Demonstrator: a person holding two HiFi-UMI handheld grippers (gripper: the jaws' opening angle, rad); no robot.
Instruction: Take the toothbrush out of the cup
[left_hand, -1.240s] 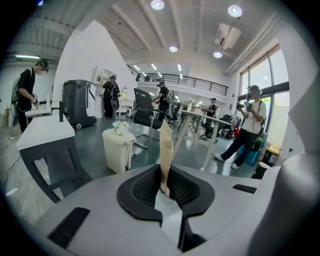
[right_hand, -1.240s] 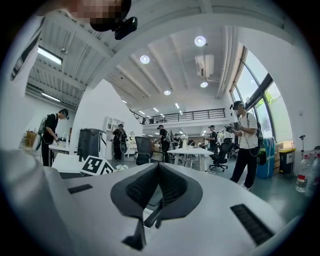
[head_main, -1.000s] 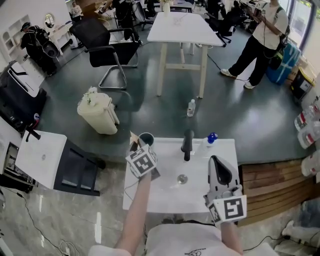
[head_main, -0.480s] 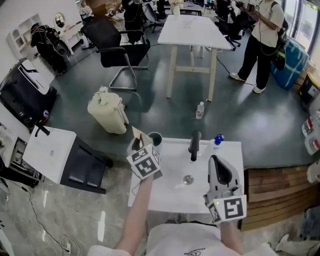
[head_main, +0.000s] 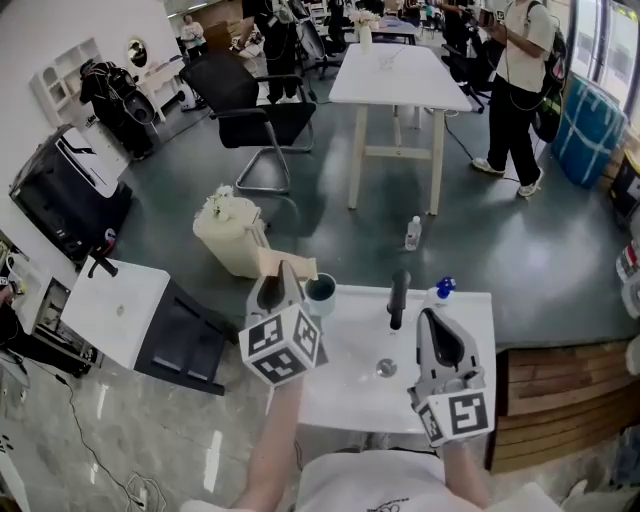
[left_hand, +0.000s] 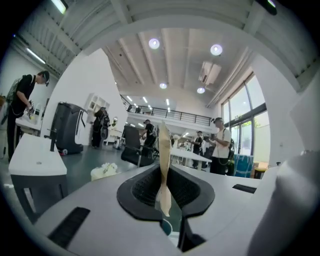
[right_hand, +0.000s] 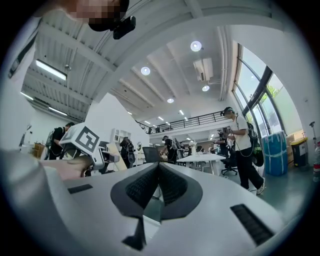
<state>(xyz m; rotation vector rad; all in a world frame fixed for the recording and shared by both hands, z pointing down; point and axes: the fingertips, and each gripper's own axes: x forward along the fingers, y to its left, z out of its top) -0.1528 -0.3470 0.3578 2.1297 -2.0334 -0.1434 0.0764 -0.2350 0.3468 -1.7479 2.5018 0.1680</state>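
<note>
Head view: the left gripper (head_main: 280, 286) has its fingers pinched narrow on the tan toothbrush (head_main: 290, 264). It holds the toothbrush upright at about 10 o'clock from the teal cup (head_main: 321, 292), which stands at the far-left corner of the white desk (head_main: 340, 402). The step looks nearly done. A straight lift with a firm pinch should keep the lower end from catching the rim and tipping the cup. The desk edge lies close at 9 o'clock of the cup, with a bin (head_main: 233, 232) on the floor beyond. The faucet (head_main: 398, 298) and a blue-capped bottle (head_main: 441, 291) stand at 3 o'clock. The freest room is above and toward the near side. The right gripper (head_main: 432, 322) hangs over the basin's right side, well apart from the cup.

Left gripper view: the toothbrush (left_hand: 164, 150) stands as a thin strip clamped between the fingers (left_hand: 187, 187). Its lower tip seems just above the cup (left_hand: 165, 228) at 6 o'clock.

Right gripper view: the right gripper (right_hand: 159, 172) has its fingers pressed together on nothing.
</note>
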